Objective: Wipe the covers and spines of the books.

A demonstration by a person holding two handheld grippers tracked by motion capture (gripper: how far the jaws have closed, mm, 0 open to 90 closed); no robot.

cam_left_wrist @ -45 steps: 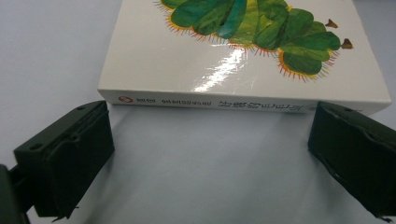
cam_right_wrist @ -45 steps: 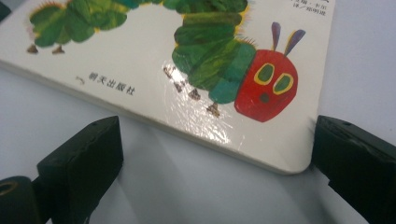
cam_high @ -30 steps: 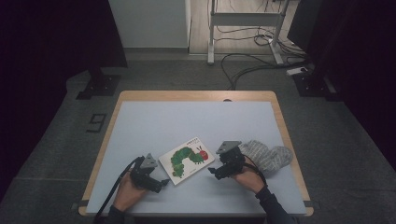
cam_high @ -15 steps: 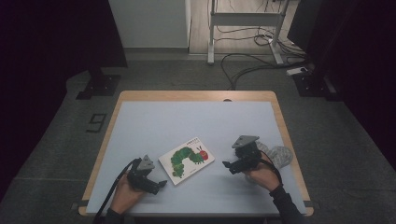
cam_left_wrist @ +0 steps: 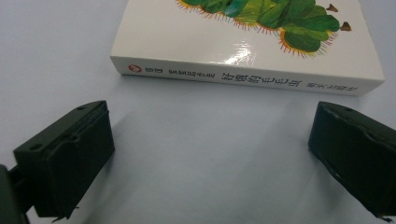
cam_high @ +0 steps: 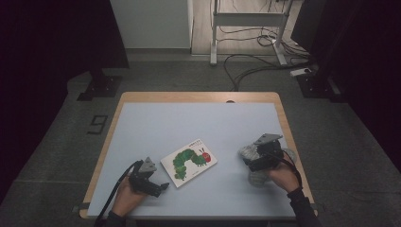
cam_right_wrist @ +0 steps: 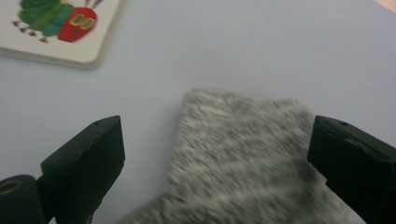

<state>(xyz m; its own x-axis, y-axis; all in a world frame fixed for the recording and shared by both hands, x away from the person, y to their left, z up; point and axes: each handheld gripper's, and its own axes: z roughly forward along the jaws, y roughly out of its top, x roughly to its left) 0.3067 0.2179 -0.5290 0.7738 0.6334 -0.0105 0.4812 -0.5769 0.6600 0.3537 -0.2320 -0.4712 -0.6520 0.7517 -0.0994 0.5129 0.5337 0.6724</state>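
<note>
A white board book (cam_high: 189,161) with a green caterpillar on its cover lies flat on the front middle of the table. My left gripper (cam_high: 162,186) rests just left of it, open; in the left gripper view the book's spine (cam_left_wrist: 243,79) faces the open gripper (cam_left_wrist: 210,140), a short gap away. A grey knitted sock (cam_high: 257,178) lies at the front right. My right gripper (cam_high: 250,164) hovers over it, and its jaws have just been opening. In the right gripper view the sock (cam_right_wrist: 243,158) lies between and below the wide-open gripper (cam_right_wrist: 215,140), not pressed.
The pale blue tabletop (cam_high: 189,118) has a wooden rim, and its right edge (cam_high: 295,151) runs close to the sock. The book's corner (cam_right_wrist: 60,28) lies to the upper left in the right gripper view. Cables (cam_high: 255,61) and stand legs sit on the floor beyond the table.
My right hand has moved right, away from the book's right edge and onto the sock, which it now partly covers. The left hand and the book have stayed put.
</note>
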